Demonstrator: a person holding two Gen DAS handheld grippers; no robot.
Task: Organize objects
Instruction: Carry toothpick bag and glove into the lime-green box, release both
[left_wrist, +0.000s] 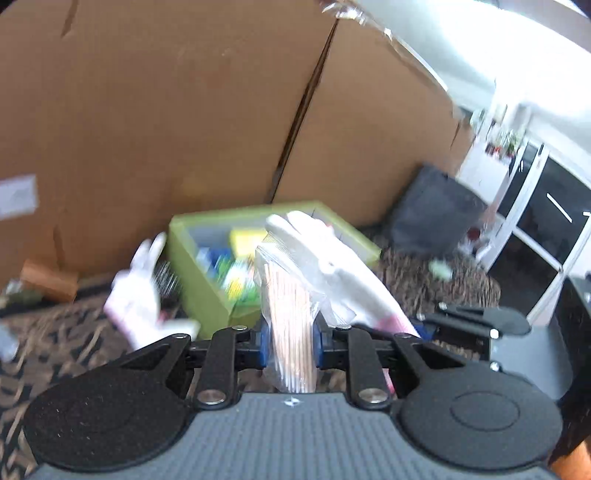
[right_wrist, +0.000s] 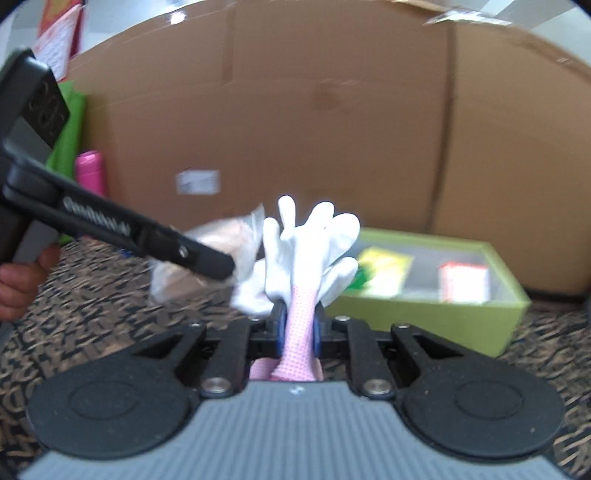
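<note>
Left gripper (left_wrist: 290, 349) is clamping a bag of sticks (left_wrist: 288, 295), right gripper (right_wrist: 297, 334) is pinching gloves (right_wrist: 310, 247) above carpet near green box (right_wrist: 424, 306); slick plastic risks slipping.

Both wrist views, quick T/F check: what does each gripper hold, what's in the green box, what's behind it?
1. The left gripper is shut on a clear bag of sticks. True.
2. The right gripper is empty. False: its jaws clamp the pink cuffs of white gloves.
3. The green box is empty. False: colourful packets lie inside.
4. A large cardboard box stands behind the green box. True.
5. The floor is bare wood. False: patterned brown carpet.
</note>
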